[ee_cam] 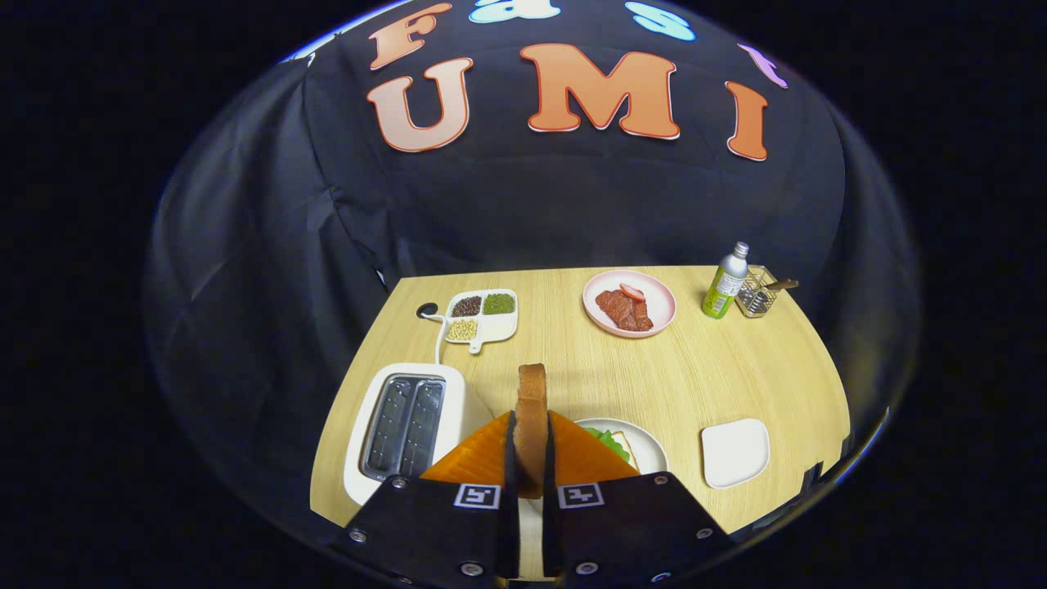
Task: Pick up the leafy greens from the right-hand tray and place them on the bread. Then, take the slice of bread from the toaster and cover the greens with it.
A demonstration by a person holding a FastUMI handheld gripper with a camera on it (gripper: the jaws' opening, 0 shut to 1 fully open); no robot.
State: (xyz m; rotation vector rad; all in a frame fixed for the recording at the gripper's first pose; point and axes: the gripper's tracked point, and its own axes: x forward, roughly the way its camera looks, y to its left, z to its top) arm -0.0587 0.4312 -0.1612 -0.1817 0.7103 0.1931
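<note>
My gripper (531, 446) is shut on a slice of bread (532, 409), which stands on edge between the two fingers and rises above them. Just beyond the right finger lies a white plate (650, 450) with a bread slice (623, 446) topped by leafy greens (607, 442), partly hidden by the finger. The white toaster (409, 425) stands to the left of the fingers, both slots showing dark. The right-hand tray (734, 452), a small white square dish, sits bare to the right of the plate.
Farther back on the wooden table (720, 368) are a pink plate with red meat slices (628, 304), a divided white dish of grains (481, 317), a green bottle (725, 282) and a wire holder (757, 293). The toaster's cord runs to a black plug (426, 310).
</note>
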